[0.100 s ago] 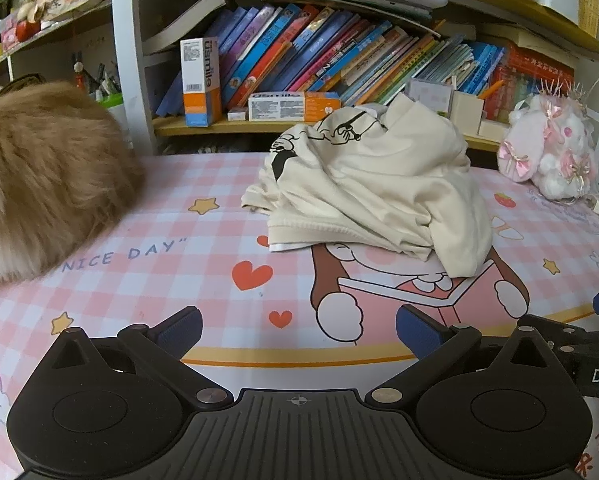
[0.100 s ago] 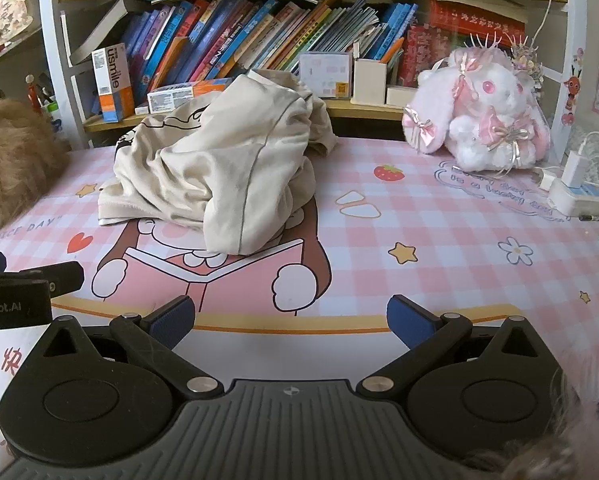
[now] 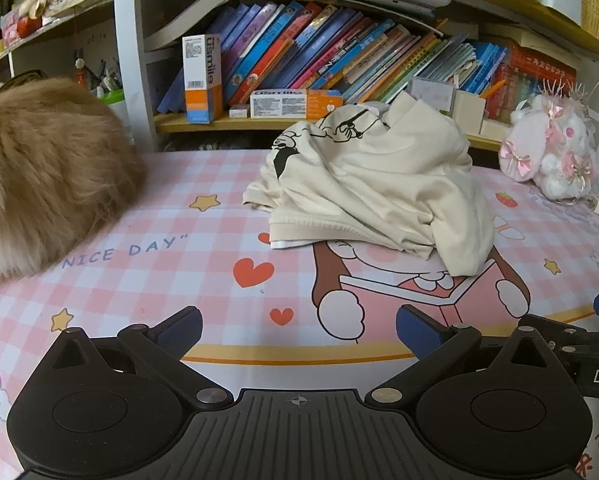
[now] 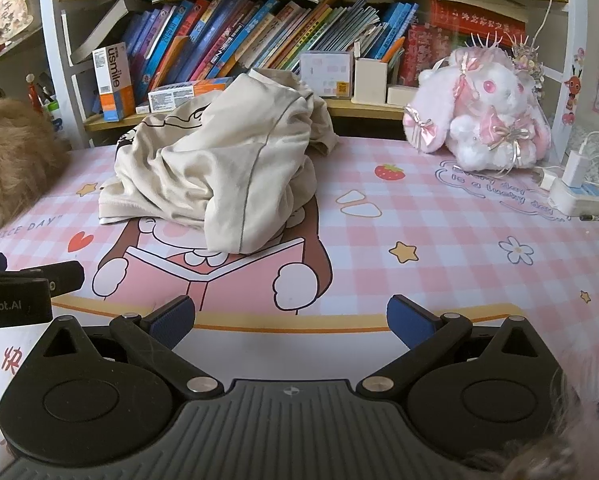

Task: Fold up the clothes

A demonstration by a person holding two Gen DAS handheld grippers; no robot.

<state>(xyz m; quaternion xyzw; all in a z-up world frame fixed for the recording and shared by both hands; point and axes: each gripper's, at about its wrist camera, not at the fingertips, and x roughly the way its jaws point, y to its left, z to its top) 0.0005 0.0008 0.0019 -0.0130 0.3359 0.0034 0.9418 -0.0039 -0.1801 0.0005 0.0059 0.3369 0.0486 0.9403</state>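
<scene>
- Closest in, the left gripper [image 3: 297, 326] sits low over the desk mat [image 3: 219, 292] with its two blue-padded fingers [image 3: 179, 326] spread wide and nothing between them. I'd guess it is kept that open so it can go straight for a fold of cloth.
- The right gripper [image 4: 291, 320] is just beside it, at much the same height, its fingers [image 4: 409, 326] equally wide apart and empty. In the left camera its dark body pokes in at the right edge, so the two tools are side by side, both facing the same way.
- Under and just beyond both pairs of fingers there is only bare pink-checked mat, with its printed cartoon character reading a book. Neither gripper touches any cloth.
- Further out, past that bare strip, lies the cream garment [image 3: 375, 188], heaped in a loose crumpled mound with a black line drawing showing on its upper left. It sits ahead and slightly right of the left gripper, and ahead and left of the right one [image 4: 219, 172], so it is roughly between their lines of approach. A hem edge lies along the near left of the pile; that looks the easiest place to take hold. Folding has not begun, by the look of it.
- Off to the left, a mass of tan fur [image 3: 39, 172] rests on the mat, apart from the garment. I can't tell whether it is a pet or a toy.
- To the far right sits a pink plush rabbit [image 4: 483, 116], clear of the work.
- At the back, the bookshelf [image 3: 339, 60] runs behind everything.
</scene>
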